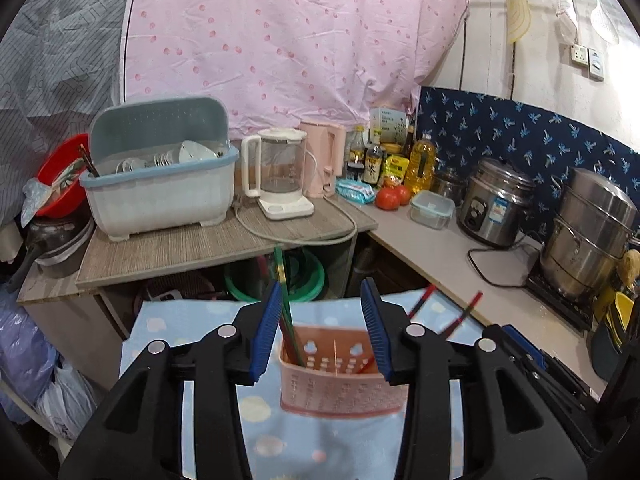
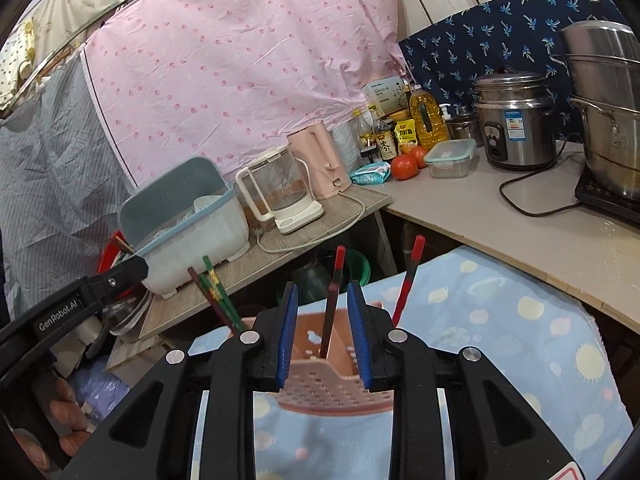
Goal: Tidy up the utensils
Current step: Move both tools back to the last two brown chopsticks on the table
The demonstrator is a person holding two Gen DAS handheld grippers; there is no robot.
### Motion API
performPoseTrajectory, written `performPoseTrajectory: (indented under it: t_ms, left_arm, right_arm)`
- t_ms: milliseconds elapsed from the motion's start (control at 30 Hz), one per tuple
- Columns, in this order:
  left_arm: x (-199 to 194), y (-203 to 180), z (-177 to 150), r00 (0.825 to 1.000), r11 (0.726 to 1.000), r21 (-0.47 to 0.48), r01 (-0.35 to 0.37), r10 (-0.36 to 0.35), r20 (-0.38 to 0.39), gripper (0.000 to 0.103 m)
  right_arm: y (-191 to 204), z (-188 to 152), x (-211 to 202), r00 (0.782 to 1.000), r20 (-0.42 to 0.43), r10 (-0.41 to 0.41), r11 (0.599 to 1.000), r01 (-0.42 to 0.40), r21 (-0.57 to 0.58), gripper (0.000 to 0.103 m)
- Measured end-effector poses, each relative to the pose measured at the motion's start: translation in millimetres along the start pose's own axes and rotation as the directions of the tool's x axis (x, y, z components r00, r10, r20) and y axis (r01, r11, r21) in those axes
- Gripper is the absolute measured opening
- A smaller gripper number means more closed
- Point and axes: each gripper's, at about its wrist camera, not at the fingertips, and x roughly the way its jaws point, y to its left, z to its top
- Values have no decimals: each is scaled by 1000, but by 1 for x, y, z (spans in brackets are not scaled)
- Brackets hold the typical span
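A pink perforated utensil holder (image 1: pixel 340 376) stands on a blue patterned cloth (image 1: pixel 192 320); it also shows in the right wrist view (image 2: pixel 336 364). My left gripper (image 1: pixel 320 292) is open above it, with green chopsticks (image 1: pixel 282 280) leaning in the holder beside its left finger. Red-and-black chopsticks (image 1: pixel 464 312) lean at the holder's right. My right gripper (image 2: pixel 323 292) is open, its jaws either side of a red-and-black chopstick (image 2: pixel 334 300) that stands in the holder without touching the pads. Another red chopstick (image 2: pixel 408 280) and green and brown chopsticks (image 2: pixel 218 296) also stand there.
A dish rack (image 1: pixel 160 176) with bowls, a glass kettle (image 1: pixel 280 176) and a pink kettle (image 1: pixel 324 152) sit on a wooden shelf (image 1: pixel 200 248). Bottles, tomatoes (image 1: pixel 390 198), a food box (image 1: pixel 432 210), a rice cooker (image 1: pixel 496 204) and steel pots (image 1: pixel 588 232) line the counter.
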Motion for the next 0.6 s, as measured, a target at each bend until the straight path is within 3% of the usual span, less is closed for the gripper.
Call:
performPoseTrajectory:
  t_ms: [167,600]
  left_arm:
    - [-12,-7,-25,998,1000,21,7,-6,-62,45]
    - [-53,-13,-109,978,998,21,58,-52,-204,45]
  right_arm:
    - [4,-23,-15,1000,-29,10,1000,-10,-8,26]
    - [7,-107,-64,990,-137,-27,997,16,-80,27]
